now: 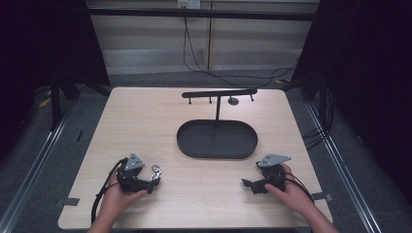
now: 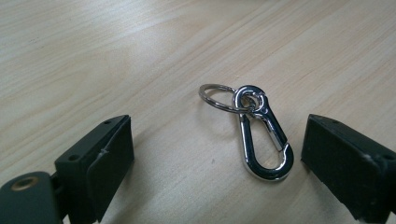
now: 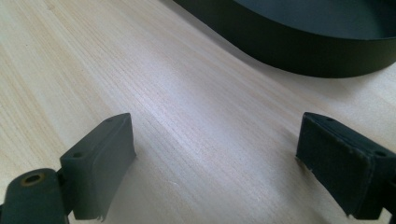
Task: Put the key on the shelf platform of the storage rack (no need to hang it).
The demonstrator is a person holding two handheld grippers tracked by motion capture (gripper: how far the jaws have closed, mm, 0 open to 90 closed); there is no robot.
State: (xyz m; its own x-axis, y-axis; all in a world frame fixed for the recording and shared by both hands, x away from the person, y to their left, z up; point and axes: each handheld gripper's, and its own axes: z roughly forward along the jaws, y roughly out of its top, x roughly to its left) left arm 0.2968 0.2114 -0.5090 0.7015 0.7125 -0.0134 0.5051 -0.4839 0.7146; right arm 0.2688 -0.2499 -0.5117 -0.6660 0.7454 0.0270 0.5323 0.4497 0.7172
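A shiny metal carabiner clip with a split ring on its end lies flat on the wooden table. It rests between the wide-apart jaws of my left gripper, nearer the right jaw, and touches neither. From above, the clip sits just right of the left gripper near the front left of the table. My right gripper stands open over bare wood with nothing between its jaws; in the high view this right gripper rests at the front right.
A black oval tray sits at the table's middle, its wall close beyond the right gripper. Behind it rises a black T-shaped stand with small pegs hanging from its bar. Cables run across the floor behind the table.
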